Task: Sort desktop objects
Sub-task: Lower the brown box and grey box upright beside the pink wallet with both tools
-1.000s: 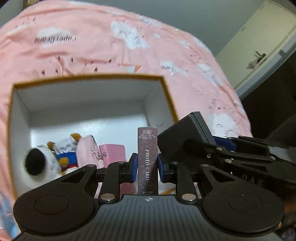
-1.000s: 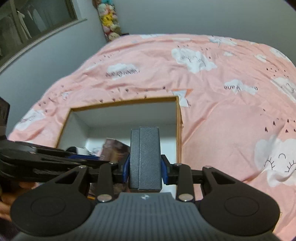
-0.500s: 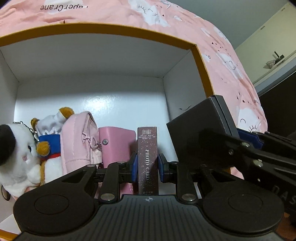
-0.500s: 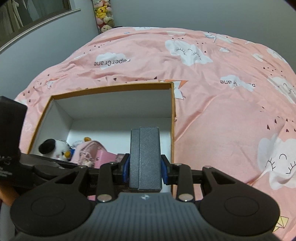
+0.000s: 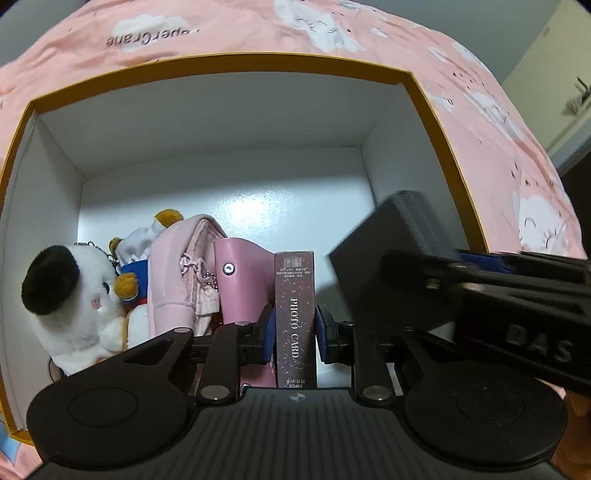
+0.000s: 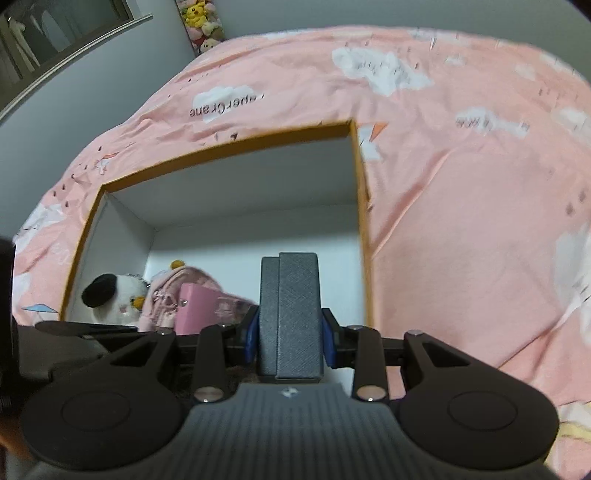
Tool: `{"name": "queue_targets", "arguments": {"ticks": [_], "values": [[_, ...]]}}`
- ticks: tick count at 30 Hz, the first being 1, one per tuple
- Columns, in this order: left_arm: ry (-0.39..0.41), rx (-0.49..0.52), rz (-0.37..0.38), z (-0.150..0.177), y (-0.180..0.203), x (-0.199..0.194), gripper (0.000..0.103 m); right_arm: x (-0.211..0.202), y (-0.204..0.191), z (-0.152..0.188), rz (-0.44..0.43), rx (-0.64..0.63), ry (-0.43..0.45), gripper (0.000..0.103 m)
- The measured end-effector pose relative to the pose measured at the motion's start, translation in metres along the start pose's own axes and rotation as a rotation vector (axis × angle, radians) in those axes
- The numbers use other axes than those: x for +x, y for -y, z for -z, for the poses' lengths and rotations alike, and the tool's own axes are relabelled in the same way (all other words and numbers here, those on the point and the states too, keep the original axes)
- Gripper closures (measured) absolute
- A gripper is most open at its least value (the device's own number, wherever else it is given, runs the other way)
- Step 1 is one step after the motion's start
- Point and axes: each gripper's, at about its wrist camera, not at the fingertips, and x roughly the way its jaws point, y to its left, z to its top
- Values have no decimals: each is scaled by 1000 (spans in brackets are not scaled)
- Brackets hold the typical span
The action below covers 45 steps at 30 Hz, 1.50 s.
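My left gripper is shut on a dark maroon photo card box, held upright inside the white cardboard box with an orange rim. My right gripper is shut on a dark grey textured case, held over the box's right part; the case also shows in the left wrist view. Inside the box at the left lie a white and black plush toy, a pale pink pouch and a pink wallet.
The box sits on a pink bedspread with white clouds. A grey wall and a column of plush toys stand at the far back. A cream door is at the right.
Both grippers have moved down and forward into the box with their loads. The photo card box now stands beside the pink wallet, and the grey case has come lower at its right.
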Motion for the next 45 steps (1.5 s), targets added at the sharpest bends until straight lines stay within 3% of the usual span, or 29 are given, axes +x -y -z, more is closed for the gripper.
{"name": "queue_targets", "arguments": {"ticks": [10, 13, 14, 15, 20, 25, 32, 35, 41, 45], "values": [[-4, 42, 84, 3, -11, -10, 73, 20, -22, -5, 60, -75, -84, 68], [35, 88, 113, 5, -12, -30, 62, 26, -29, -5, 98, -118, -108, 68], [45, 95, 117, 7, -14, -37, 51, 27, -29, -6, 102, -123, -112, 68], [55, 104, 116, 8, -17, -45, 50, 28, -28, -7, 101, -122, -118, 68], [123, 99, 103, 15, -32, -71, 50, 34, -35, -8, 128, -176, -159, 67], [131, 33, 103, 16, -50, -68, 50, 47, -37, -4, 78, -164, -254, 61], [68, -38, 188, 16, -68, -47, 51, 46, -31, -12, 10, -150, -342, 59], [72, -57, 203, 13, -72, -37, 57, 53, -28, -14, -23, -120, -390, 51], [69, -51, 233, 13, -74, -31, 68, 66, -31, -11, 9, -106, -384, 43], [67, -46, 229, 12, -75, -35, 70, 64, -18, -13, -73, -53, -343, 47]]}}
